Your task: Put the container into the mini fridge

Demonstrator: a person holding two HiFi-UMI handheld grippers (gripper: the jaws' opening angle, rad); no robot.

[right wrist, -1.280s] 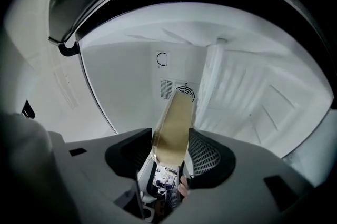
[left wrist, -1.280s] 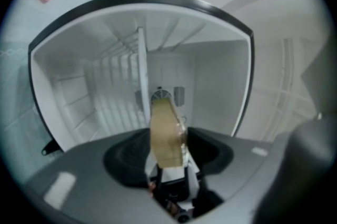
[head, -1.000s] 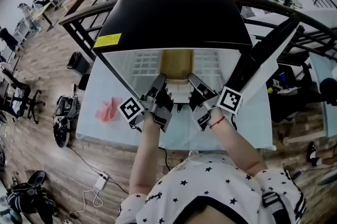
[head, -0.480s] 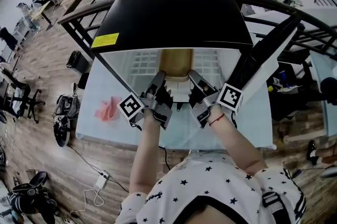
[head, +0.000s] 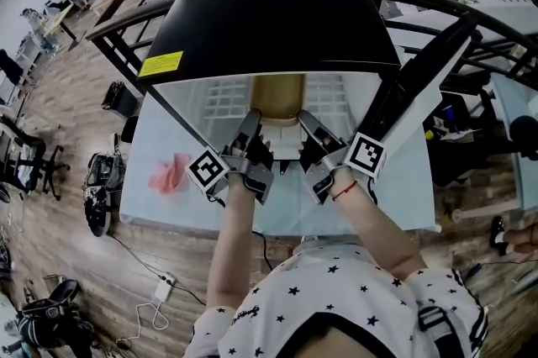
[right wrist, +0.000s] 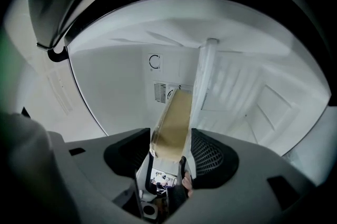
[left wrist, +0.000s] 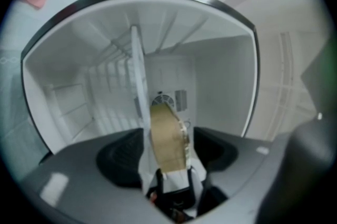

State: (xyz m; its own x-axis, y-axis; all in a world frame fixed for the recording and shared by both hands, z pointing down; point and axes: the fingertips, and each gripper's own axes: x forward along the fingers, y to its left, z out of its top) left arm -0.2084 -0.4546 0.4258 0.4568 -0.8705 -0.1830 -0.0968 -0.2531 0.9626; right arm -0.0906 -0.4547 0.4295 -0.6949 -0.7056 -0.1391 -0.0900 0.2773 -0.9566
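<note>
The container (head: 277, 98), flat and tan with a clear rim, lies inside the open mini fridge (head: 277, 20), against its white wire shelf (left wrist: 138, 86). My left gripper (head: 250, 128) is at its near left edge. In the left gripper view the container (left wrist: 167, 136) stands between the jaws of this gripper (left wrist: 167, 153), which are opening, with narrow gaps at both pads. My right gripper (head: 306, 124) is at the near right edge. In the right gripper view the container (right wrist: 172, 128) is pressed between the pads of that gripper (right wrist: 171, 152).
The fridge's black door (head: 420, 87) stands open at the right, close to my right arm. A pink cloth (head: 171, 174) lies on the pale table (head: 160, 209) left of the fridge. Dark railings (head: 126, 20) run behind it.
Both grippers and the container have moved slightly deeper into the fridge's opening.
</note>
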